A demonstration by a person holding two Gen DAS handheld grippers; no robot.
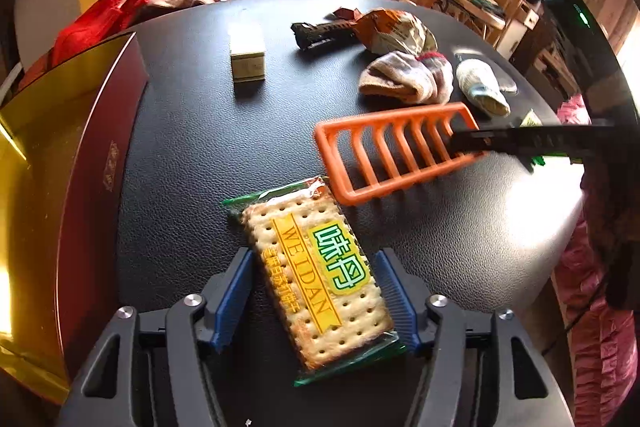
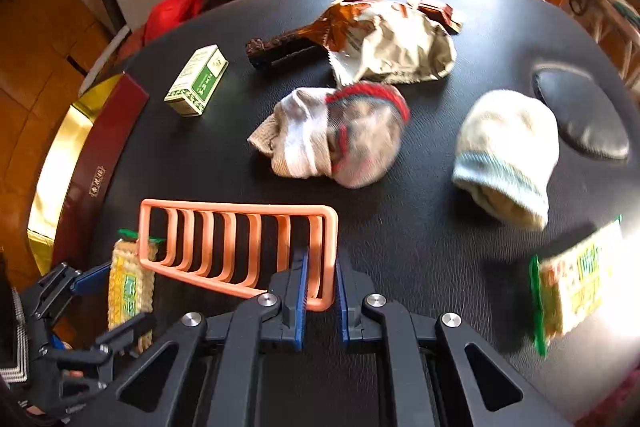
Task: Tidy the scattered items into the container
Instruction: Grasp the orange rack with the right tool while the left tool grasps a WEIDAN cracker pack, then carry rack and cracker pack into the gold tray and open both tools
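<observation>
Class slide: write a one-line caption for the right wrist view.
Right gripper shut on orange rack above black table, socks and wrappers beyond.

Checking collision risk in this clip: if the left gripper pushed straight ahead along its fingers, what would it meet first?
The left gripper already straddles the cracker packet, so it would push that. Beyond it, the orange rack held in the right gripper seems next, though depth is unclear.
</observation>
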